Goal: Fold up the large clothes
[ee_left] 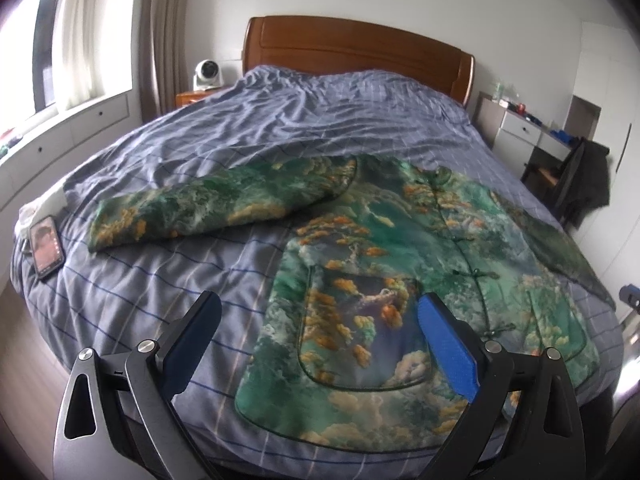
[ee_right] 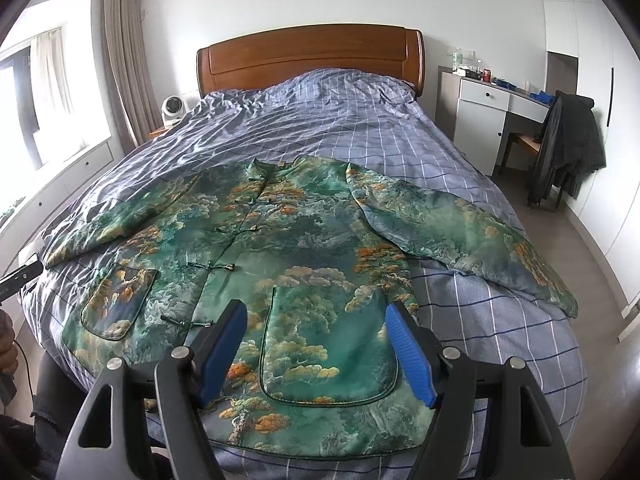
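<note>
Jacket (ee_right: 288, 256) lay flat, buttoned, on bed (ee_right: 400, 140), both sleeves spread. Left gripper (ee_left: 318, 340) and right gripper (ee_right: 316, 344) hovered at its hem, 6 o'clock — jaws wide, empty. Risk — slick padded fabric slipping, or pinching the duvet too.

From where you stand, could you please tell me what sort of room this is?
Most likely a home bedroom: a double bed with a wooden headboard and blue checked duvet, a white desk, and beige curtains at the window.
</note>
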Action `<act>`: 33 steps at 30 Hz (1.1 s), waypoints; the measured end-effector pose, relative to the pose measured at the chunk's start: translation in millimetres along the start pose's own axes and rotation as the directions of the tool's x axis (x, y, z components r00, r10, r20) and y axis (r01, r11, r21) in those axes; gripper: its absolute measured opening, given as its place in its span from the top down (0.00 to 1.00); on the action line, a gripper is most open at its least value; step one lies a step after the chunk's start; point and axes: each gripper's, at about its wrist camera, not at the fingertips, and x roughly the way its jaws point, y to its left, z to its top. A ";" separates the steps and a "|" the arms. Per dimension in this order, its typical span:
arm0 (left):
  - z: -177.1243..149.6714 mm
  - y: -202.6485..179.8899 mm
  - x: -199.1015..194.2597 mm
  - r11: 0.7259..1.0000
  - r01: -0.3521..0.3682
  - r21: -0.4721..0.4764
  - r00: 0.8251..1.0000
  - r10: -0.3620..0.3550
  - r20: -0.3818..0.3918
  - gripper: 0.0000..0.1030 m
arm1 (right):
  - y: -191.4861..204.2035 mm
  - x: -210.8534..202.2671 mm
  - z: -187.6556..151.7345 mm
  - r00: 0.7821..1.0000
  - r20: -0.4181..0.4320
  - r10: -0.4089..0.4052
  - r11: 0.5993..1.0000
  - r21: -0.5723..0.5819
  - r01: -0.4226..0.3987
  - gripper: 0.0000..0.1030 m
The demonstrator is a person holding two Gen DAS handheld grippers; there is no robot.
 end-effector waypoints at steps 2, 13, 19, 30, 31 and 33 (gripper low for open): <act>-1.0 -4.2 -0.8 1.000 -0.003 0.030 1.000 0.003 -0.005 0.02 | 0.0 -0.4 -0.1 1.000 0.003 -0.004 1.000 0.000 0.004 0.25; -7.2 -30.7 -6.5 0.982 0.022 0.190 1.000 -0.022 -0.001 0.01 | 2.1 -0.9 -2.7 1.000 0.006 0.006 1.000 -0.007 -0.006 0.24; -7.4 -37.0 -9.5 0.977 0.030 0.210 1.000 -0.031 0.002 0.02 | 3.3 -1.7 -2.9 1.000 0.007 0.007 1.000 -0.011 -0.007 0.23; 1.0 -30.8 -14.3 0.984 0.017 0.176 1.000 -0.020 0.013 0.01 | 5.8 -8.8 -2.0 0.998 0.028 0.058 0.998 0.000 -0.058 0.22; 1.8 -30.3 -13.9 0.985 0.016 0.171 1.000 -0.018 0.012 0.01 | 6.8 -8.8 -2.0 0.998 0.028 0.061 0.998 -0.003 -0.061 0.22; 3.1 -28.8 -13.4 0.987 0.012 0.163 1.000 -0.014 0.010 0.02 | 8.2 -8.7 -2.0 0.997 0.029 0.069 0.998 -0.009 -0.069 0.22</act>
